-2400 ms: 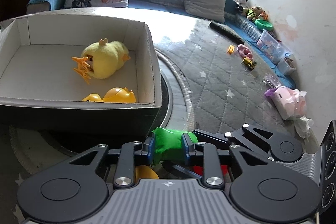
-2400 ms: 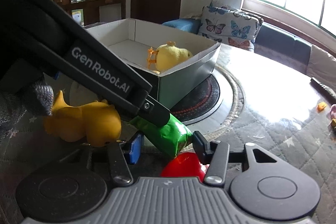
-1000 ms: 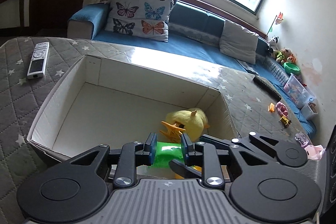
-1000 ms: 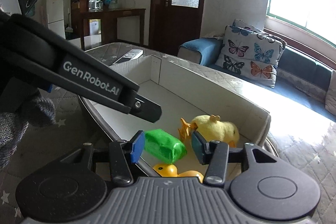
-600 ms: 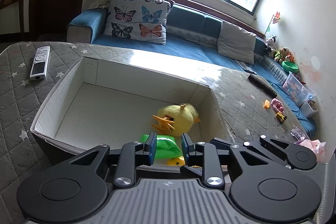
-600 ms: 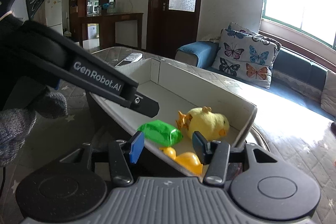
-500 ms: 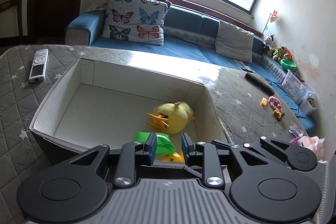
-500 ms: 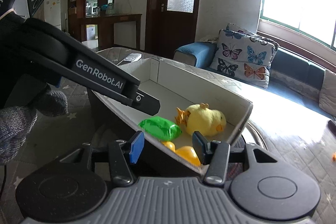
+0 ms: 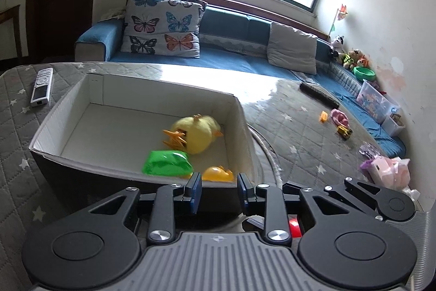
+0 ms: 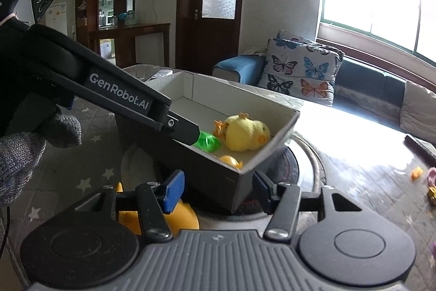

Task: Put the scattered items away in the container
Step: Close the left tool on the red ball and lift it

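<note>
Green packet [image 9: 166, 162] in box [image 9: 68, 102]: light, crinkly, likely slippery; pinch mid-body. Left gripper [image 9: 219, 192] spread, empty. Right gripper [image 10: 218, 188] spread, empty.

The container [image 9: 130, 89] is an open box, white inside and dark outside. Three items lie on its floor, at the end nearest the butterfly cushion's far side. The green packet [image 9: 166, 162] lies flat by the near wall. The yellow plush chick [image 9: 194, 134] lies on its side just behind it, touching it. The yellow rubber duck [image 9: 218, 173] lies beside the packet. Another yellow toy [image 10: 179, 217] lies outside, below the container's near wall.
</note>
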A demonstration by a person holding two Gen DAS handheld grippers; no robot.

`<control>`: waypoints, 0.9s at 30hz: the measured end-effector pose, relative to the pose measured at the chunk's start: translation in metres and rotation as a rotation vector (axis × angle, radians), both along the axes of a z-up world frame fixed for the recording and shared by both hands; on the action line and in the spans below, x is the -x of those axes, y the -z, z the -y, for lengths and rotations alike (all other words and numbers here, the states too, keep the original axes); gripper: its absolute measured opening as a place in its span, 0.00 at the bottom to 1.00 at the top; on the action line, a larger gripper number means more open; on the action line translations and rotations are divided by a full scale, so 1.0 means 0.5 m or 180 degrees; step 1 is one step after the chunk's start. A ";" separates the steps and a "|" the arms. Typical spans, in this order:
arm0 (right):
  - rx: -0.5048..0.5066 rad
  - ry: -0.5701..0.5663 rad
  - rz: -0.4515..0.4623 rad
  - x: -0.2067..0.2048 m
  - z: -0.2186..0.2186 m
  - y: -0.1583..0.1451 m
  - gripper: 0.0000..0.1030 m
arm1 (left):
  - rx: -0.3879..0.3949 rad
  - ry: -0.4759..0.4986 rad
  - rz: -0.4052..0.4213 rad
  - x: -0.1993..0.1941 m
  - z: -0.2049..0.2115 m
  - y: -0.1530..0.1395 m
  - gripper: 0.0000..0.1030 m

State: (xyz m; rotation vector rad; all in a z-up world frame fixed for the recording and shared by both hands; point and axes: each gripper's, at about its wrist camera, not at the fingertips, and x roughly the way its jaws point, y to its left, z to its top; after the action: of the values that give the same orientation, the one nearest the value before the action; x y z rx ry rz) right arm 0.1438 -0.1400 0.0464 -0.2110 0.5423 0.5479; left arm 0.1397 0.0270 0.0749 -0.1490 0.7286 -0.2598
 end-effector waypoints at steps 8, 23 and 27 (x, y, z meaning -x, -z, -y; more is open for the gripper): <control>0.0027 0.0173 -0.0007 0.044 0.045 0.012 0.58 | -0.0038 0.0176 0.0004 0.031 0.042 0.008 0.30; 0.0032 0.0584 -0.0154 0.097 0.134 0.053 0.64 | -0.0044 0.0498 -0.0257 0.049 0.121 0.065 0.30; 0.0030 0.0641 -0.0223 0.099 0.147 0.065 0.65 | -0.0045 0.0551 -0.0290 0.043 0.139 0.073 0.30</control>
State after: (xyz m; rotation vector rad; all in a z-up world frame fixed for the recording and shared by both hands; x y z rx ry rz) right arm 0.0945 -0.2133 0.0140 -0.1446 0.6265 0.3580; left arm 0.1182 -0.0426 0.0384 -0.0847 0.8350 -0.4148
